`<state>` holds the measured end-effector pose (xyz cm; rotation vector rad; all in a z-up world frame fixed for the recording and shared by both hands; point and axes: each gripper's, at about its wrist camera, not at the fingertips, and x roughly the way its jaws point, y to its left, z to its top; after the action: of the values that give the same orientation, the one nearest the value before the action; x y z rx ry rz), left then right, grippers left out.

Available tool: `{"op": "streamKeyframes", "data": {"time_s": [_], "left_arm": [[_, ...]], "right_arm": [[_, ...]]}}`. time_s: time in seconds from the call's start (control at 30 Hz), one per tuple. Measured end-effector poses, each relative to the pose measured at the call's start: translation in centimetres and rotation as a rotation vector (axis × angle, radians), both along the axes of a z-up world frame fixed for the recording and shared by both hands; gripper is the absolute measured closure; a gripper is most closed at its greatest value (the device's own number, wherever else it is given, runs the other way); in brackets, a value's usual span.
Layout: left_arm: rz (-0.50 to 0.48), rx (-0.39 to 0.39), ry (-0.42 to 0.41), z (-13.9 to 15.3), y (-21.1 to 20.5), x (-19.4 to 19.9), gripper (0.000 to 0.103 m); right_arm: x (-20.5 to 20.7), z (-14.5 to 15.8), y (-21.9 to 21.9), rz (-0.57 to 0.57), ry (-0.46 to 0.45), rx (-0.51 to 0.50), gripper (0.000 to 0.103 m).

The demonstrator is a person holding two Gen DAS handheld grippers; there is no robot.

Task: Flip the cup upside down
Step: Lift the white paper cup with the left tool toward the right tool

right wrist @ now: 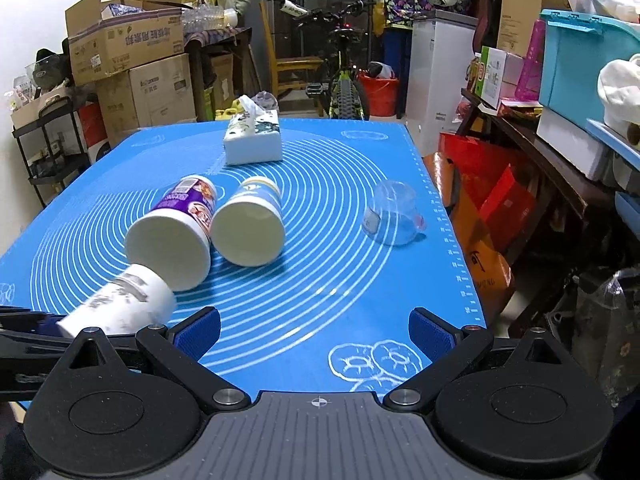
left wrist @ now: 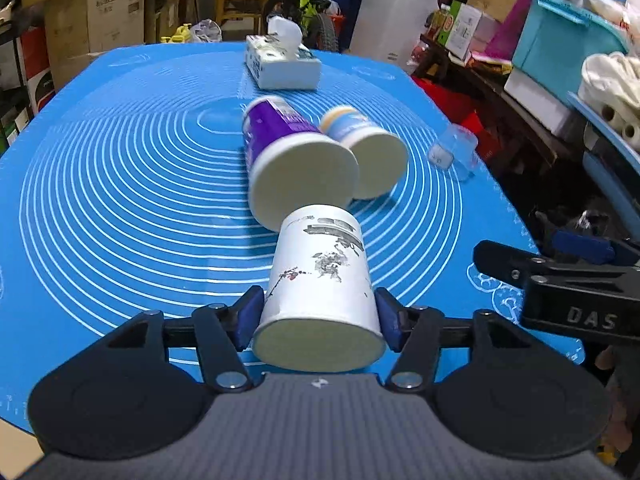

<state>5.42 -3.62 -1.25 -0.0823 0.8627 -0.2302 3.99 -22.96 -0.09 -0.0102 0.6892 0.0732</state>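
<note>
Two paper cups lie on their sides on the blue mat [right wrist: 320, 320]; left gripper [left wrist: 318, 320] is pinching the white cup [left wrist: 320, 280] w/ its mouth toward cam, right gripper [right wrist: 314, 332] spread wide, holding nothing.

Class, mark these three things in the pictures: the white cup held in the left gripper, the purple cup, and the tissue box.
white cup [left wrist: 320, 276], left wrist view, on its printed side wall.
purple cup [right wrist: 188, 208], right wrist view, on its purple label.
tissue box [right wrist: 252, 140], right wrist view, on its white front face.
</note>
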Motion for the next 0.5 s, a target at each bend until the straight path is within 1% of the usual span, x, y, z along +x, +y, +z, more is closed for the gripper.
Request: {"op": "streamKeyframes", "data": {"time_s": [0.07, 0.13, 0.23, 0.33, 0.37, 0.4, 0.5], "left_arm": [[-0.005, 0.026, 0.008, -0.46, -0.37, 0.13, 0.04], [-0.009, 0.039, 0.007, -0.69, -0.5, 0.04, 0.034], [-0.009, 0.05, 0.007, -0.75, -0.51, -0.06, 0.03], [-0.009, 0.065, 0.004, -0.73, -0.59, -0.08, 0.022], [-0.01, 0.07, 0.004, -0.75, -0.65, -0.11, 0.017], [-0.01, 0.073, 0.003, -0.78, -0.66, -0.09, 0.016], [-0.01, 0.072, 0.003, -0.83, -0.67, -0.16, 0.016]], "right_arm": [[-0.12, -0.06, -0.27, -0.003, 0.004, 0.0, 0.003], [-0.2, -0.12, -0.47, -0.007, 0.006, 0.001, 0.003], [-0.17, -0.23, -0.64, -0.011, 0.009, 0.004, 0.003], [-0.2, -0.31, -0.55, -0.009, 0.009, 0.004, 0.003], [-0.2, -0.31, -0.47, -0.006, 0.009, 0.004, 0.003], [-0.2, -0.34, -0.4, -0.005, 0.01, 0.003, 0.003], [-0.17, -0.39, -0.34, -0.003, 0.01, 0.001, 0.003]]}}
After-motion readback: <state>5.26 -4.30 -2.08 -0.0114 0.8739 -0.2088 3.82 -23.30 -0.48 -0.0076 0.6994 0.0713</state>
